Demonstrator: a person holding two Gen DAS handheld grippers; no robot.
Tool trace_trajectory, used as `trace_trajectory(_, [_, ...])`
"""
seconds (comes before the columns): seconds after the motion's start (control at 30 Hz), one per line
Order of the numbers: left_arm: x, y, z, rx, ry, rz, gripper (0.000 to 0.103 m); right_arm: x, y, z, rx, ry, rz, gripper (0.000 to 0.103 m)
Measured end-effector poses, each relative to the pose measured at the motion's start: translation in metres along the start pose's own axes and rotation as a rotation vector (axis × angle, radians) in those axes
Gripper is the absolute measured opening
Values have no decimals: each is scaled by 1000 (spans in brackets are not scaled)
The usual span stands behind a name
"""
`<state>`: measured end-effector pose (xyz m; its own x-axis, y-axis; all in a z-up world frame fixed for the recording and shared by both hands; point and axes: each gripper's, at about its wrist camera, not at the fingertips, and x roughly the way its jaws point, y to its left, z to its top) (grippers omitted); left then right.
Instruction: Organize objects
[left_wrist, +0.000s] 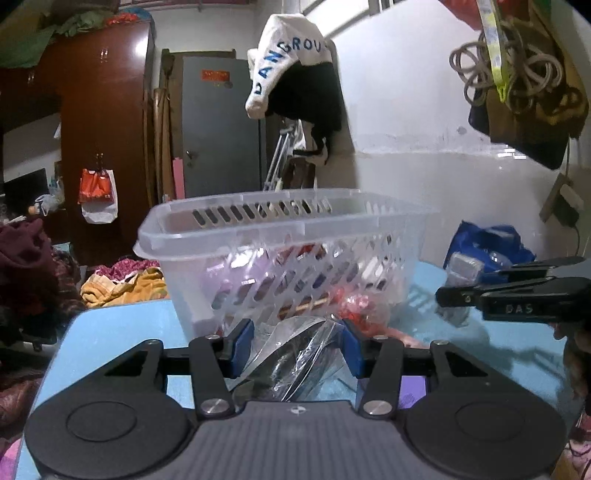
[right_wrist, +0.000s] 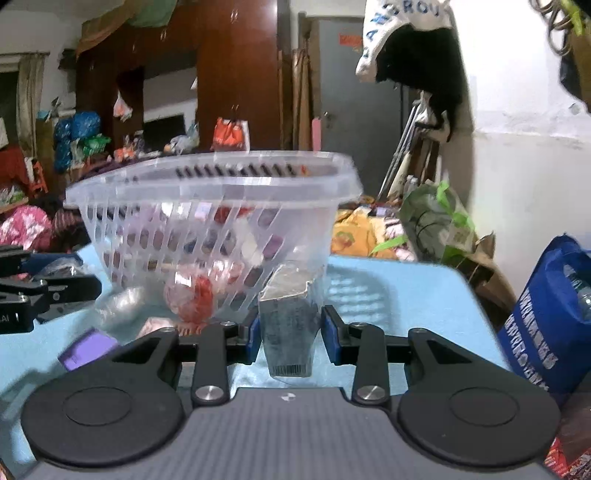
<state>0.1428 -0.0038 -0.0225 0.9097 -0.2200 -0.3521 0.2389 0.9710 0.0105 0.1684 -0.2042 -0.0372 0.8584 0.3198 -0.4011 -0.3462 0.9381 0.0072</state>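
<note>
The left tool (left_wrist: 291, 350) pointed forward and slightly down, its blue pads (left_wrist: 242, 347) closed on a crinkled clear packet (left_wrist: 295, 362). The right tool (right_wrist: 290, 334) (likewise tilted a little downward) gripped a small grey carton (right_wrist: 290, 325) between its pads.

A cluttered home bedroom: tall wooden wardrobe (left_wrist: 107, 122), clothes heaps (left_wrist: 122, 280), garments (left_wrist: 295, 77) hung on the wall.

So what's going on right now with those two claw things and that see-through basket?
Left gripper shut on a clear plastic packet. Right gripper shut on a grey carton. Basket just ahead, partly filled. Loose items in front of its base, top clear.
</note>
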Motion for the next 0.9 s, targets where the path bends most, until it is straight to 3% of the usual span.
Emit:
trace_trajectory(0.17, [-19, 8, 28, -53, -63, -21, 54, -29, 3, 23, 24, -96, 1, 38])
trace_trajectory(0.33, [-8, 21, 92, -115, -106, 7, 54, -26, 18, 82, 31, -171, -24, 38])
trace_trajectory(0.47, [33, 35, 127, -157, -63, 107, 54, 13, 24, 121, 38, -145, -91, 38])
trace_trajectory(0.6, [76, 40, 127, -140, 18, 170, 61, 50, 25, 126, 37, -93, -135, 38])
trace_trajectory(0.63, [83, 41, 124, -129, 35, 191, 72, 57, 25, 124, 29, -75, -144, 43])
trace_trajectory(0.67, [90, 41, 121, -116, 46, 208, 76, 63, 26, 122, 20, -57, -147, 49])
trace_trajectory(0.73, [90, 42, 116, -104, 48, 233, 76, 66, 25, 116, 16, -51, -156, 83])
trace_trajectory(0.83, [66, 43, 106, -118, -6, 190, 77, 50, 23, 105, 11, -88, -171, 91])
trace_trajectory(0.9, [41, 37, 90, -119, -31, 137, 84, 38, 20, 97, 21, -90, -162, 101])
